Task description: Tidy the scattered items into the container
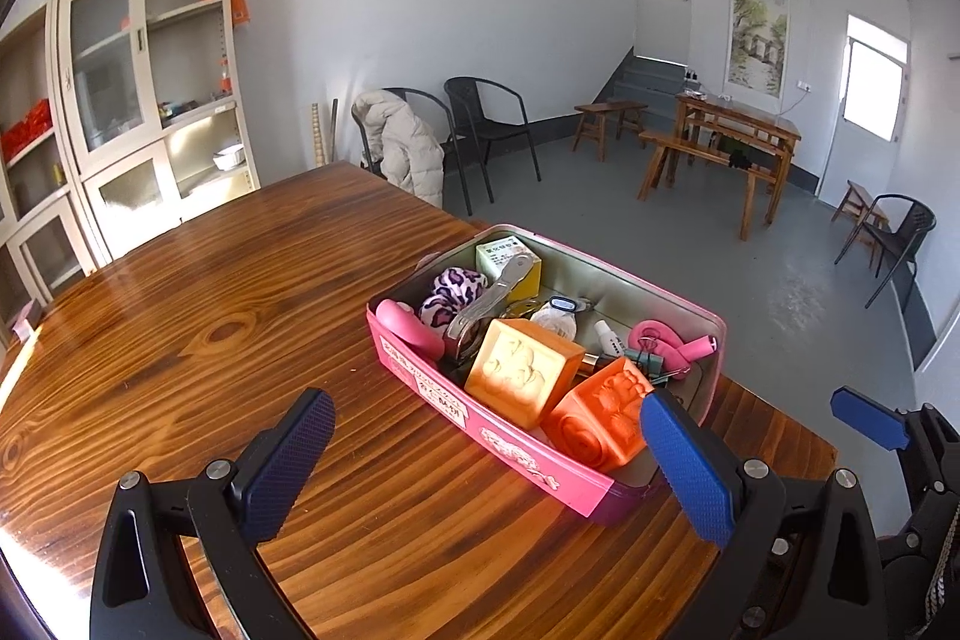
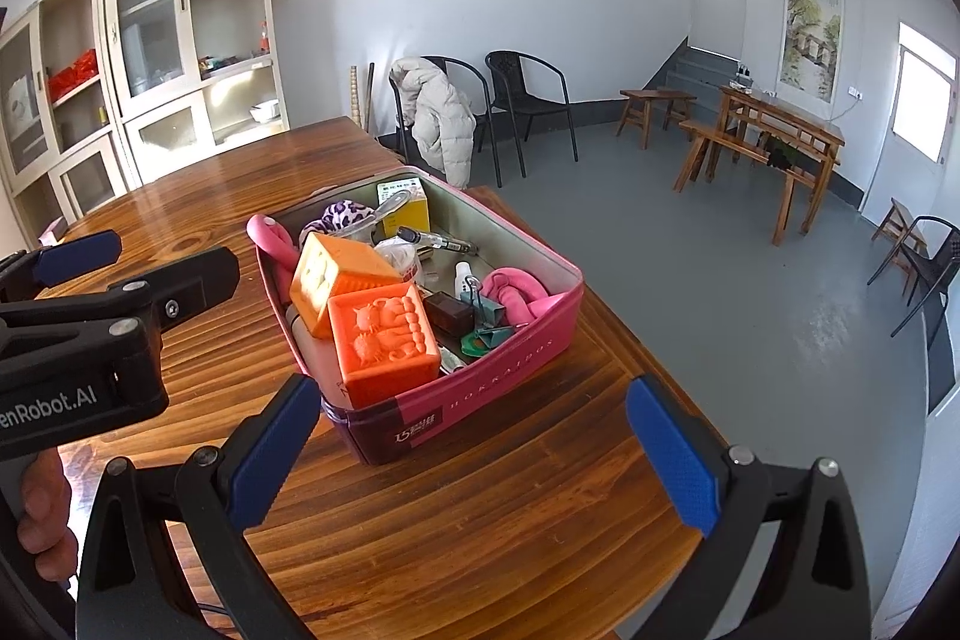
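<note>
Container: I see the pink tin (image 2: pixel 498 388) near the right edge of the tabletop (image 1: pixel 210 340), open at the top and standing flat, so anything dropped in stays put.

Contents: two orange embossed blocks (image 2: pixel 384 340) fill the near end, one tilted against the other. Behind them I see a purple spotted scrunchie (image 1: pixel 453 289), a yellow-green carton (image 1: pixel 510 259) upright in the far corner, a pink coiled piece (image 2: pixel 516 289) at the right wall, binder clips (image 1: pixel 651 355) and a small white tube (image 1: pixel 609 337). They are heaped, not sorted; the blocks stand above the rim.

Scattered items: I find none left on the bare wood in either view, so I judge the tidying done or nearly so.

Left gripper (image 1: pixel 486 466): jaws wide and holding nothing. It hovers low over the tabletop at the tin's near long side, its right pad overlapping the tin's near corner in its own view.

Right gripper (image 2: pixel 474 454): jaws wide as well, holding nothing, facing the tin's near short end from above the tabletop edge.

Why so placed: I read both as drawn back to check the load, not reaching in.

Person: fingertips (image 2: pixel 42 508) show at the lower left of the right view, under the left tool's handle.

Risk: the tin sits near the tabletop edge, so a nudge could slide it off.
</note>
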{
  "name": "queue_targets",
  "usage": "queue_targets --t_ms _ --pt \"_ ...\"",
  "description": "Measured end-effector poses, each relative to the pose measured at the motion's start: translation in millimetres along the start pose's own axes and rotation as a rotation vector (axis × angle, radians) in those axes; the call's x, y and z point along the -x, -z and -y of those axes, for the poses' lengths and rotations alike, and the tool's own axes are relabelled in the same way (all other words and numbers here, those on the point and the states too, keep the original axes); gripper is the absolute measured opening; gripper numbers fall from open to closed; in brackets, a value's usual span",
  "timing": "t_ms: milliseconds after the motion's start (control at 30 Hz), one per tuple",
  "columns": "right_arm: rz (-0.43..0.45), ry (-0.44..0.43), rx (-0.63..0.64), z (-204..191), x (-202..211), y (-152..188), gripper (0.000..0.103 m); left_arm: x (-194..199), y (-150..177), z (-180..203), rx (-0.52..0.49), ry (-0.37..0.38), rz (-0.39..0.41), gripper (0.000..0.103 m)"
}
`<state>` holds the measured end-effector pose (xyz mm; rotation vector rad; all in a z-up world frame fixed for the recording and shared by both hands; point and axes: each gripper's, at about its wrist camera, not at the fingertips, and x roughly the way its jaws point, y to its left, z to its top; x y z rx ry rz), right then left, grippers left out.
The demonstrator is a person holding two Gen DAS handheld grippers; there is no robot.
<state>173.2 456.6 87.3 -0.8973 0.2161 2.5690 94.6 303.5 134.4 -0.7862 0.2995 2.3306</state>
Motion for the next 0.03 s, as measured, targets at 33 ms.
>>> queue_targets --t_ms 33 --pt "-0.001 -0.006 0.000 -1.9 0.3 0.6 0.102 0.8 0.9 -1.5 -0.009 0.003 -0.005 0.103"
